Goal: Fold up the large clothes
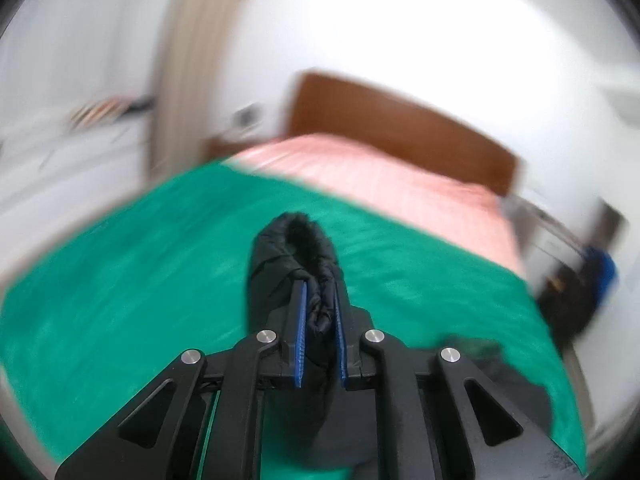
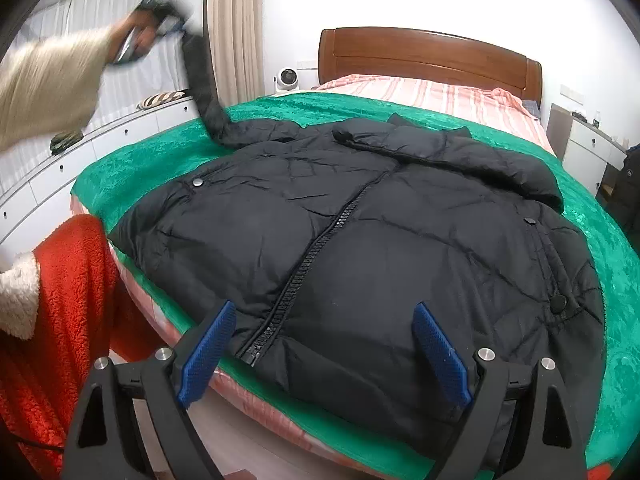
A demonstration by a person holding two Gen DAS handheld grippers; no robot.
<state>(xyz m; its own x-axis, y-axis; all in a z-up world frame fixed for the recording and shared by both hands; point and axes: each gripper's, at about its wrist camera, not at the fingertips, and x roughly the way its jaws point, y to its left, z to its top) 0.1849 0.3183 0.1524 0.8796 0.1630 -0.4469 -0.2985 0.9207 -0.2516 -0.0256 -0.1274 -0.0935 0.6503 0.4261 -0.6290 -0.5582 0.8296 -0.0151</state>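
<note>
A black puffer jacket (image 2: 360, 240) lies front up and zipped on a green blanket (image 2: 160, 144) on the bed. My left gripper (image 1: 320, 292) is shut on the cuff of the jacket's left sleeve (image 1: 292, 256). In the right wrist view that gripper (image 2: 160, 12) holds the sleeve (image 2: 202, 80) stretched high above the bed's left side. My right gripper (image 2: 324, 320) is open and empty, hovering just above the jacket's bottom hem near the zipper's lower end (image 2: 256, 352).
A pink striped sheet (image 2: 440, 96) and wooden headboard (image 2: 428, 56) lie beyond the blanket. White drawers (image 2: 80, 164) run along the left wall. A red fleece garment (image 2: 72, 280) hangs at the bed's near left corner. A nightstand (image 2: 588, 148) stands right.
</note>
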